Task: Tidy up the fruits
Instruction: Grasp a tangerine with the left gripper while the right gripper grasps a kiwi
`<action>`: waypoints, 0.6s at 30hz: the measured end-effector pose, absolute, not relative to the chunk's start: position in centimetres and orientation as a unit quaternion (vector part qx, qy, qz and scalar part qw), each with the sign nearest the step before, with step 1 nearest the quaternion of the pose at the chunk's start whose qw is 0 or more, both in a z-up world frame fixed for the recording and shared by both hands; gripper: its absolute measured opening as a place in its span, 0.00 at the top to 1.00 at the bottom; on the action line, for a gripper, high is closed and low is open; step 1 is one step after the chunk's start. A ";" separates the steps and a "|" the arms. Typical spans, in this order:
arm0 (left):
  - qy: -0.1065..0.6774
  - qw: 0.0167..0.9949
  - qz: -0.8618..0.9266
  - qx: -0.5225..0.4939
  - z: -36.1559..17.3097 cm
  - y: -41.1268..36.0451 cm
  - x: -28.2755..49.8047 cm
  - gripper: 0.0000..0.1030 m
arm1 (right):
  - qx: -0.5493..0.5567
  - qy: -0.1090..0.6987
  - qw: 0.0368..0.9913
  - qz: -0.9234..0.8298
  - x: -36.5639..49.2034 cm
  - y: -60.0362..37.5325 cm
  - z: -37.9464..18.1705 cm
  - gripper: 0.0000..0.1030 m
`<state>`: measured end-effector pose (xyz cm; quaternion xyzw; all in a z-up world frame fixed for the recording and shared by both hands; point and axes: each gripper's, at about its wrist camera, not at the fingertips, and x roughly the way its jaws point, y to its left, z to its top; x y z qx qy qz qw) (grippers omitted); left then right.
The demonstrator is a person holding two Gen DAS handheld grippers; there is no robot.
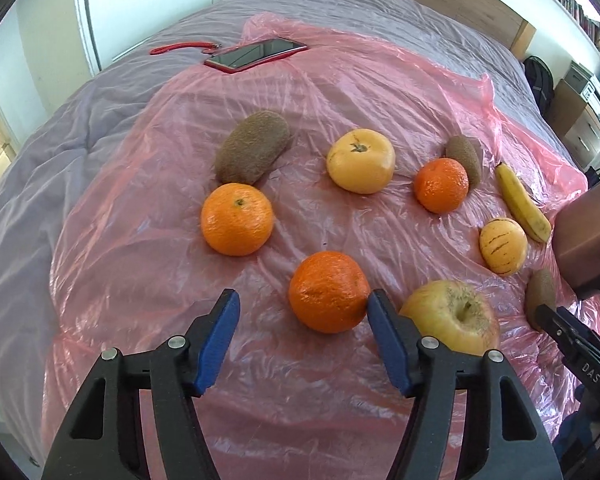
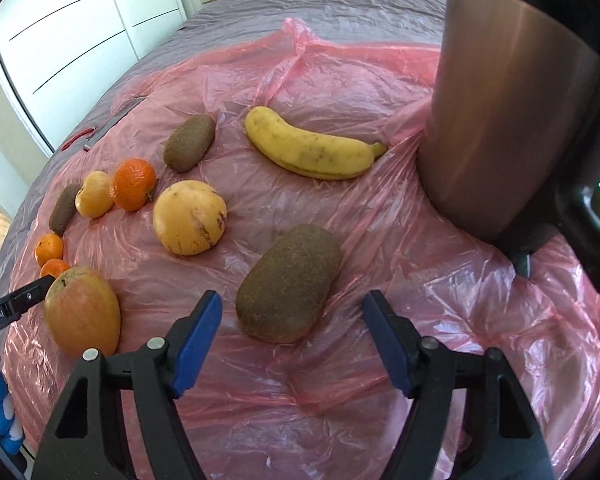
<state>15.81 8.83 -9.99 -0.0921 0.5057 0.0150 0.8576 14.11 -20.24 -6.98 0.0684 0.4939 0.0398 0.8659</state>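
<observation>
Two approaches under way over a pink plastic sheet [image 1: 148, 216] spread on a bed.

Left gripper [image 1: 302, 322]: jaws spread, nothing pinched. Nearest orange [image 1: 326, 292] sits at about one o'clock from the gap's middle, its right flank against the right pad or just short of it — cannot tell which — with a wide gap on the left. Shift toward three o'clock to centre the fruit before closing; otherwise likely to roll away toward nine o'clock. Mind the apple [image 1: 452, 318] just beside at three o'clock — keep the right finger between the two fruits without nudging it.

Right gripper [image 2: 292, 336]: jaws spread wide, empty. Big kiwi [image 2: 290, 284] lies at twelve o'clock, tilted toward one o'clock, its near end reaching between the fingertips. Advance further, then roll the wrist so the pads meet the short sides, not the ends. Close gently; soft skin probably bruises. Copper-coloured pot [image 2: 508, 120] stands at two o'clock.
</observation>
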 end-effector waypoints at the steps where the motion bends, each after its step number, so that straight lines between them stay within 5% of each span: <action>1: 0.507 0.857 0.010 -0.092 -10.2 8.7 16.0 0.42 | 0.073 0.494 0.865 0.039 14.2 -20.3 -7.1 0.11; 12: 0.514 0.852 -0.007 -0.104 -11.8 9.0 17.7 0.54 | 0.044 0.504 0.862 0.042 15.9 -19.0 -8.2 0.35; 16: 0.516 0.849 -0.004 -0.112 -12.4 9.2 17.9 0.60 | 0.040 0.503 0.862 0.040 16.1 -19.0 -8.6 0.57; 18: 0.518 0.847 -0.005 -0.117 -12.5 9.3 17.9 0.60 | 0.041 0.503 0.862 0.044 16.2 -19.1 -8.7 0.57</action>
